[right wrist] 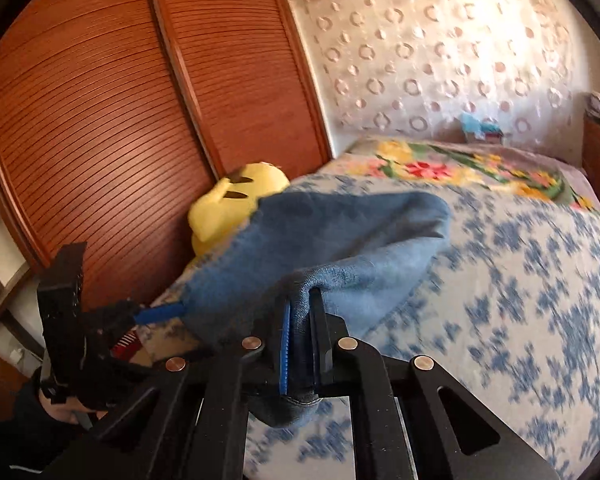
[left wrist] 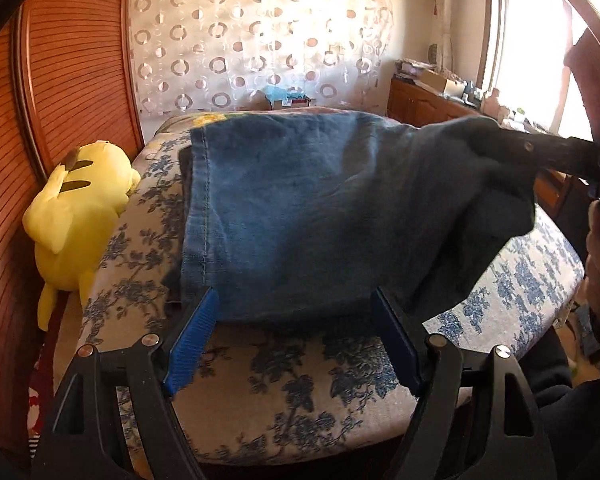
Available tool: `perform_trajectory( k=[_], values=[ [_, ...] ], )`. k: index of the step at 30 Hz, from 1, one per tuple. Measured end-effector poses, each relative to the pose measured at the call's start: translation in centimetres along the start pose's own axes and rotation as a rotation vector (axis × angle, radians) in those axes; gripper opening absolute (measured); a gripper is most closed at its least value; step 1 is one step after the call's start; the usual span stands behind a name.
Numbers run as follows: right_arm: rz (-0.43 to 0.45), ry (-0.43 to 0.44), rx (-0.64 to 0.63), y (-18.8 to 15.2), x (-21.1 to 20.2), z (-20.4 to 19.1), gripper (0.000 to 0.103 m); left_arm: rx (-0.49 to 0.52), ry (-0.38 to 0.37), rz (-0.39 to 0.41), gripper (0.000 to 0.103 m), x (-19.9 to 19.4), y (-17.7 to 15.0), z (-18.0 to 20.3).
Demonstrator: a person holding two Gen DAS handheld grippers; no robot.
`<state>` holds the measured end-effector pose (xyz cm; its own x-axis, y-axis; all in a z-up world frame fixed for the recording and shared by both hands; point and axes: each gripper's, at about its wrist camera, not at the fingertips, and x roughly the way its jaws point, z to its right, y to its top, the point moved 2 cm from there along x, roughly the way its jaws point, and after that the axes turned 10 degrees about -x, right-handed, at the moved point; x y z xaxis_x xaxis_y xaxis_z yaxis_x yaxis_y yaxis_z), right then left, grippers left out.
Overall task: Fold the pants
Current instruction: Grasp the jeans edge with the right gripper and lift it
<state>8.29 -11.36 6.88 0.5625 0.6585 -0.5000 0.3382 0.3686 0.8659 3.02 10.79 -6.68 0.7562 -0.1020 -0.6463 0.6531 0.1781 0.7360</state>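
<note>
Pants point(left wrist: 300, 216): blue denim, lying across the middle of the left wrist frame on the flowered bed cover point(left wrist: 284, 392). One part lies flat on the bed and the right-hand part rises off it toward the upper right of the frame. In the right wrist frame the same cloth point(right wrist: 340, 232) fills the centre, lifted and blurred.

Right claw point(right wrist: 302, 332): I have it clamped on a bunched edge of the denim at lower centre of its own frame. The cloth is pinched between the two pads and a tail hangs below them. I judge it holds this edge high so the layer can be carried over the part that lies flat.

Left claw point(left wrist: 294, 320): its blue pads stand wide apart at the lower centre of its frame, straddling the near edge of the flat cloth. They grip nothing. In the right wrist frame one blue pad shows at lower left, touching the cloth's edge. I read it as waiting there to steady or catch that near edge.

Fold line: my guess is that it runs roughly where the cloth leaves the bed, right of centre in the left frame.

Plush toy point(left wrist: 76, 216): yellow, at the left of the frame, beside the wooden slatted doors point(left wrist: 72, 60) and clear of the pants.

Risk: the single pinch may let the lifted layer sag or twist.
</note>
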Motion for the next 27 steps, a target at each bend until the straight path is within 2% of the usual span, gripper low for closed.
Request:
perform_trajectory(
  k=[9,18,22,25,27],
  values=[
    [0.016,0.115,-0.096,2.7,4.5,-4.0,0.008,-0.086,0.066,0.074,0.079,-2.9,1.1,-4.5],
    [-0.049,0.275,-0.169,3.4,11.2,-7.7,0.007,-0.154,0.136,0.111,0.079,-4.4,1.4,-8.8],
    [-0.126,0.327,-0.160,2.2,14.3,-7.3,0.007,-0.166,0.151,0.110,0.079,-4.1,1.3,-9.7],
    [-0.151,0.326,-0.136,1.9,15.5,-5.9,0.008,-0.173,0.156,0.106,0.079,-3.9,1.2,-10.0],
    [-0.149,0.317,-0.110,2.7,15.5,-4.9,0.016,-0.172,0.155,0.103,0.079,-3.8,1.2,-10.1]
  ],
)
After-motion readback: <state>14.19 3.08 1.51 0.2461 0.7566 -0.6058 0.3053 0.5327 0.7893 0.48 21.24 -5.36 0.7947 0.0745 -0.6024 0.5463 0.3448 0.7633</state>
